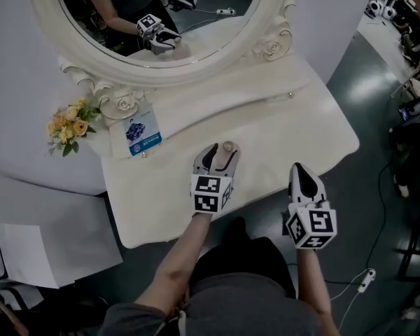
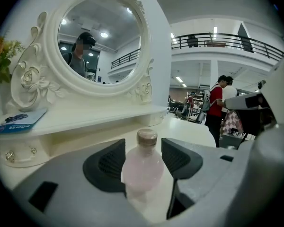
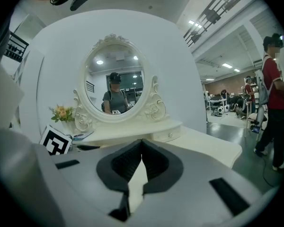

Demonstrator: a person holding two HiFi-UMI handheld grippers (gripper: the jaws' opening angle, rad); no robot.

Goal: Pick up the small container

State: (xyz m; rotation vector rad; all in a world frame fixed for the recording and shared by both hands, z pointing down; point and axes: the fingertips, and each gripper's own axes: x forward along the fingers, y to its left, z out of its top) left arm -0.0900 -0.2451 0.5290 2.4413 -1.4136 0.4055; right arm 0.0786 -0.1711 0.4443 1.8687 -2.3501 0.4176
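The small container is a pale pink bottle with a brownish cap, standing on the cream dressing table near its front middle. My left gripper reaches over the front edge. Its dark pads sit against both sides of the bottle, shut on it. My right gripper hovers at the table's front right edge, apart from the bottle. In the right gripper view its jaws meet with nothing between them.
An oval mirror in an ornate frame stands at the back of the table. A small bunch of yellow flowers and a blue card lie at the back left. White sheets lie left of the table. People stand on the floor at the right.
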